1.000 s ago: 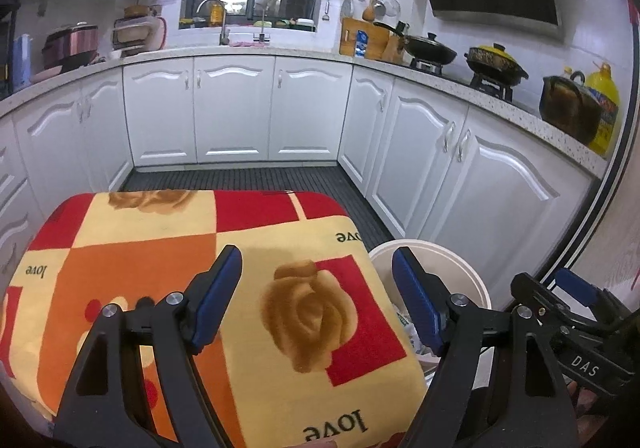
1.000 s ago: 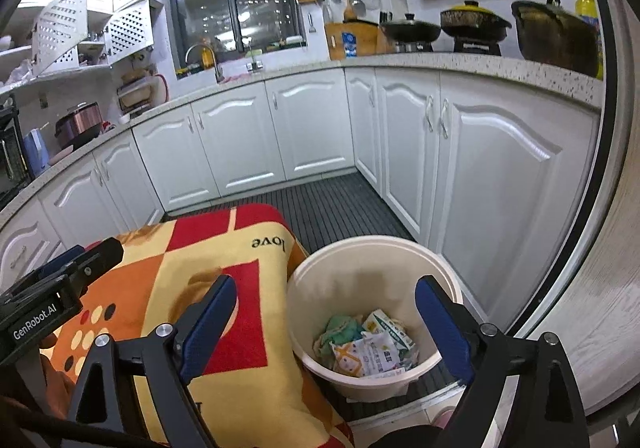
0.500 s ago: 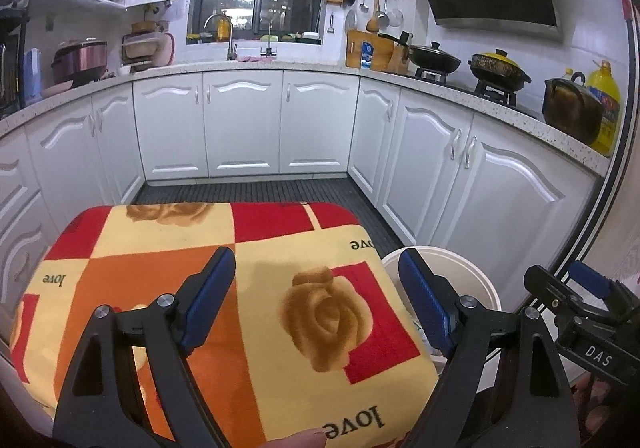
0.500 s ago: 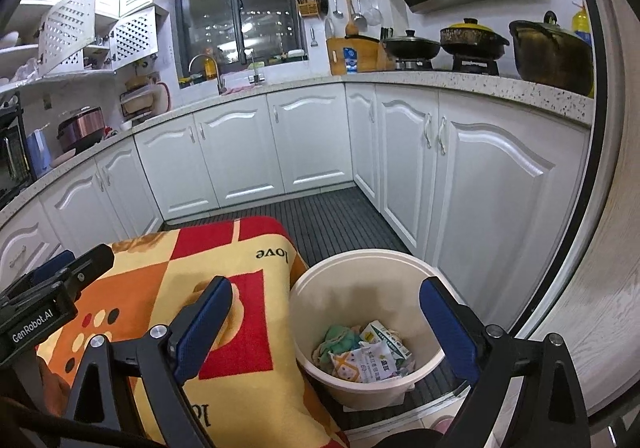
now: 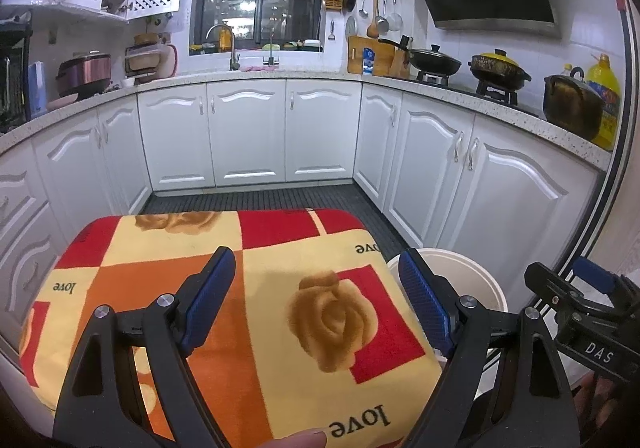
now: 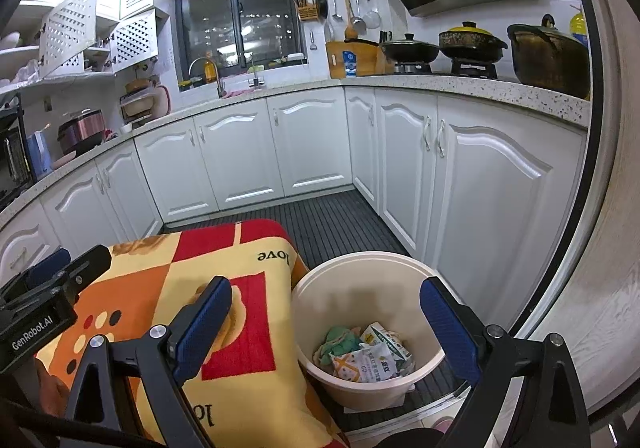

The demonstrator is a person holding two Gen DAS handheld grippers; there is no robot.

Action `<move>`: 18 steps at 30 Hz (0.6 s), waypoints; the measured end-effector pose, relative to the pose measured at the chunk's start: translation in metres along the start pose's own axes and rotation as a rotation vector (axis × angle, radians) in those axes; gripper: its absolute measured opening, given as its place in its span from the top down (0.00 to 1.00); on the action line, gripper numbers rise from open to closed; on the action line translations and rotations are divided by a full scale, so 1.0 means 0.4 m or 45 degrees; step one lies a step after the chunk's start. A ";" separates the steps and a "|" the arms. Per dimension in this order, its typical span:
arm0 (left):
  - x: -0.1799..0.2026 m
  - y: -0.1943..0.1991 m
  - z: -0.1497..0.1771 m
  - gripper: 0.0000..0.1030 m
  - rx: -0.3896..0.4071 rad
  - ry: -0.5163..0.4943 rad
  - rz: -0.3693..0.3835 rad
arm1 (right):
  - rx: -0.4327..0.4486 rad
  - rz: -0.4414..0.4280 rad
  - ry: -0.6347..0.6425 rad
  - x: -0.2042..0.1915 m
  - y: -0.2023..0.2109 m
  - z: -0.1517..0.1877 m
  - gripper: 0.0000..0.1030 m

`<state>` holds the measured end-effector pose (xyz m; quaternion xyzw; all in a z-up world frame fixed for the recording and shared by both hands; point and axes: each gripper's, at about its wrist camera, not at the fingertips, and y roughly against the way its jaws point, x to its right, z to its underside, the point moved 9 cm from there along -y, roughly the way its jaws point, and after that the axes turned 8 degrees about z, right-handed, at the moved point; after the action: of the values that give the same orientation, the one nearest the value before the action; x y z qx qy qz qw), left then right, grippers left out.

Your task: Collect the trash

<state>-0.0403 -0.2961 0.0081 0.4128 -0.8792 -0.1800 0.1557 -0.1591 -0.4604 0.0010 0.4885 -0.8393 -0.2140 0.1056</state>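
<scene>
Low in the right wrist frame, the trash already lies in your cream bin, crumpled, with no clear long axis or heading. Your left gripper and right gripper are both spread and empty; reach carelessly and you could snag the blanket or tip the bin

The blanket reads "love" (upside down); the right gripper reads "DAS", the left gripper "GenRobot.AI".
</scene>
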 end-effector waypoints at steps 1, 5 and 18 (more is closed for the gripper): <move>0.001 0.001 0.000 0.19 0.002 0.000 0.001 | 0.000 0.001 0.001 0.002 0.000 0.000 0.09; 0.006 0.002 0.001 0.19 0.003 -0.010 -0.004 | -0.007 0.001 0.002 0.005 -0.003 0.001 0.09; 0.004 0.000 0.005 0.19 0.007 -0.030 -0.024 | -0.005 0.007 0.015 0.004 -0.005 0.002 0.08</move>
<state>-0.0420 -0.2970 0.0067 0.4194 -0.8775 -0.1840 0.1424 -0.1589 -0.4624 -0.0007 0.4872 -0.8396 -0.2127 0.1120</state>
